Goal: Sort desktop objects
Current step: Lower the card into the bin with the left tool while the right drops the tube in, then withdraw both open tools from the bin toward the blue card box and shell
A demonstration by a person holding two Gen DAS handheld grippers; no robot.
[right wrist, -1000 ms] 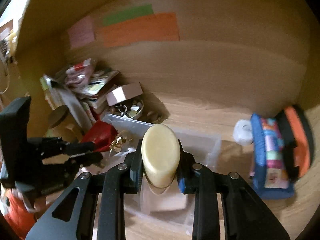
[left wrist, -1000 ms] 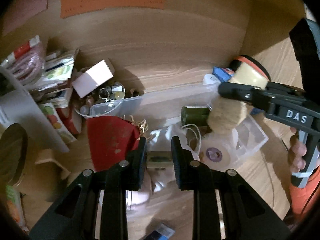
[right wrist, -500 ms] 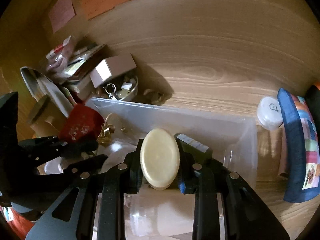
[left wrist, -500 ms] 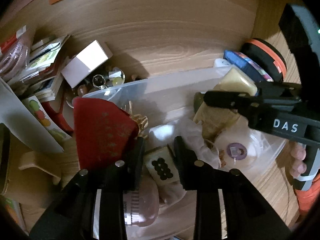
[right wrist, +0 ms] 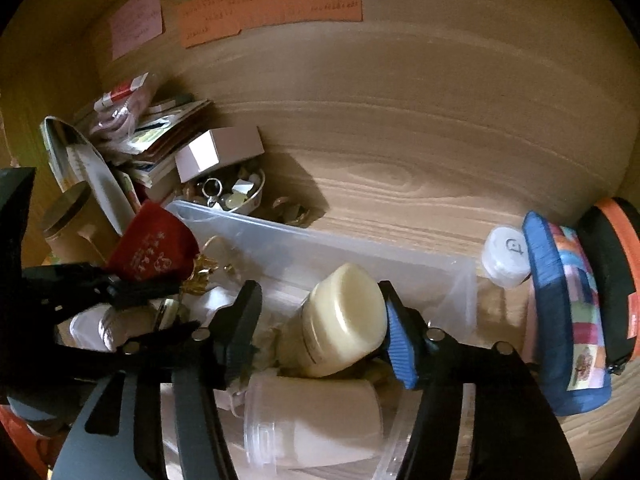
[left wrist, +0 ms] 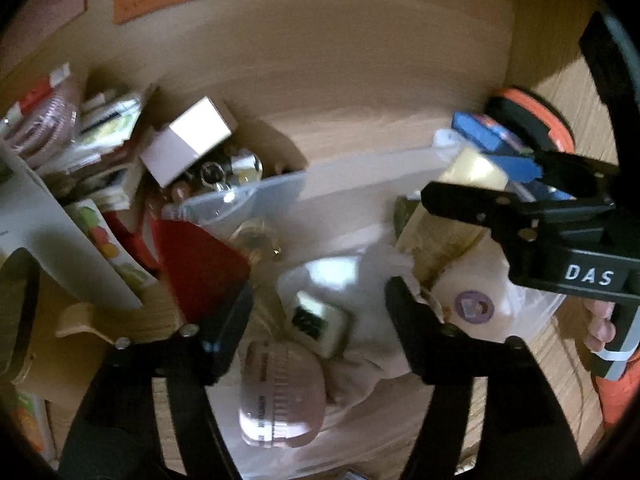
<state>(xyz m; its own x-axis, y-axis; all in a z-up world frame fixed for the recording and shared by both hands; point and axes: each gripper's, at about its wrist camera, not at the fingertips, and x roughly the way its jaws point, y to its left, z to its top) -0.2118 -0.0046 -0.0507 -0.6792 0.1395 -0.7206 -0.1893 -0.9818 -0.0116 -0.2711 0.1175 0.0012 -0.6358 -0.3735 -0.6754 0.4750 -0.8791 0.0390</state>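
Observation:
A clear plastic bin (left wrist: 344, 176) (right wrist: 360, 248) on the wooden desk holds small items. My left gripper (left wrist: 316, 300) is open above it; a small white block with black dots (left wrist: 320, 322) lies loose between its fingers, on pale cloth beside a pink round case (left wrist: 276, 396). My right gripper (right wrist: 320, 308) is open over the bin; a cream oval-capped bottle (right wrist: 344, 320) (left wrist: 452, 208) rests in the bin, leaning against the blue-padded right finger (right wrist: 400, 348). A red pouch (left wrist: 200, 260) (right wrist: 152, 248) hangs over the bin's left wall.
A pink-white box (right wrist: 216, 156), a bowl of trinkets (right wrist: 236, 196) and stacked packets (right wrist: 152, 132) crowd the left. A white round cap (right wrist: 506, 256), a blue patchwork pouch (right wrist: 568, 312) and an orange-black case (right wrist: 616, 272) lie to the right. Paper notes (right wrist: 272, 4) hang on the back wall.
Both grippers have opened. The left let go of the dotted block and the right let go of the cream bottle; both now lie in the bin.

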